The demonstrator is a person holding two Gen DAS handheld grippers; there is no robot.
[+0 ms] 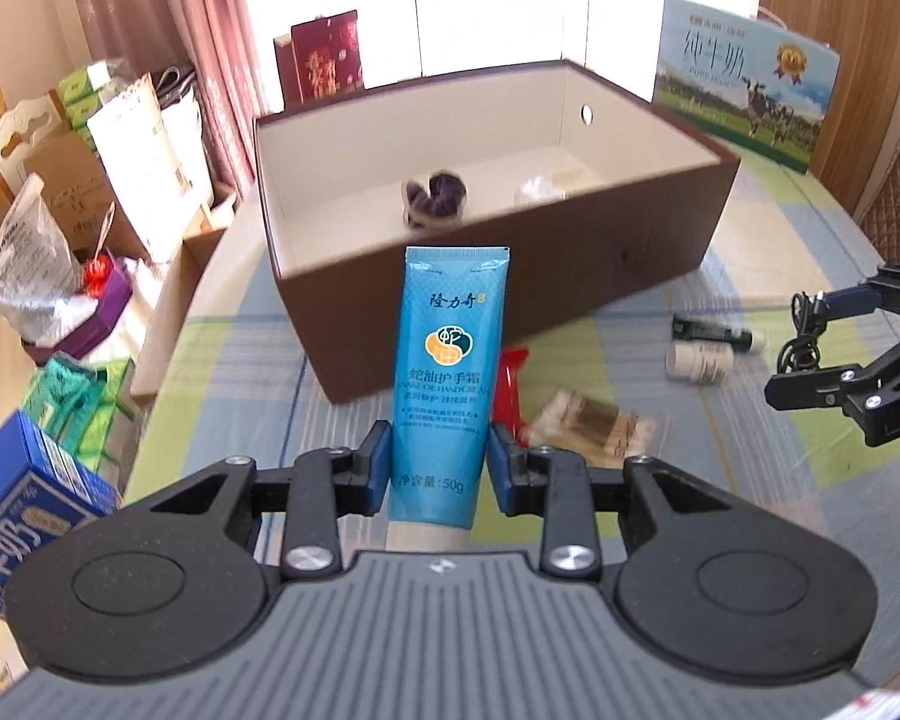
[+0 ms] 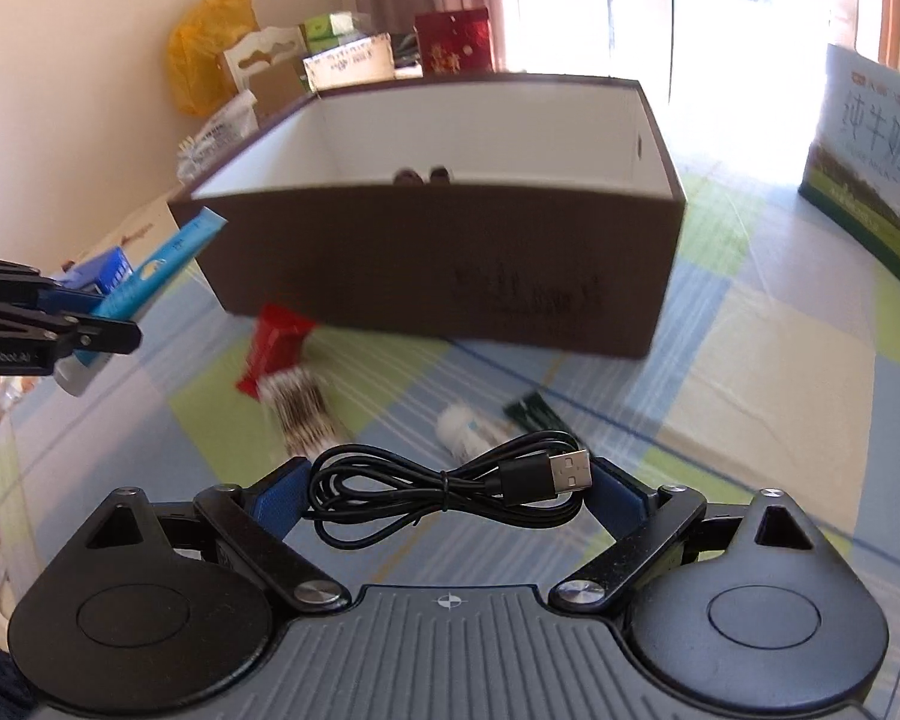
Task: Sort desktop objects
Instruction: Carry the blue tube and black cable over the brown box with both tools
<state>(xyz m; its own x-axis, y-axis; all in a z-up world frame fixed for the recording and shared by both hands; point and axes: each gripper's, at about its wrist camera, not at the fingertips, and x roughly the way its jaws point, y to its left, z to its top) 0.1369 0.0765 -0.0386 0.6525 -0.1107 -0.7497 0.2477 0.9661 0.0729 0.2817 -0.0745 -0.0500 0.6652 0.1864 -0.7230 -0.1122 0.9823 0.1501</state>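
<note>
My left gripper (image 1: 439,459) is shut on a blue hand cream tube (image 1: 450,372), held upright above the table in front of the brown box (image 1: 510,276). The tube also shows in the right wrist view (image 2: 162,267). My right gripper (image 2: 447,495) is shut on a coiled black USB cable (image 2: 450,489), also above the table facing the brown box (image 2: 450,276). The right gripper shows at the right edge of the left wrist view (image 1: 858,372). The box holds a dark purple item (image 1: 435,195) and a white item (image 1: 537,189).
On the checked tablecloth lie a red packet (image 2: 276,342), a patterned pack (image 2: 303,408), a white bottle (image 2: 465,426) and a dark green tube (image 2: 534,411). A milk carton box (image 1: 744,84) stands at the back right. Bags and boxes crowd the floor at the left (image 1: 90,210).
</note>
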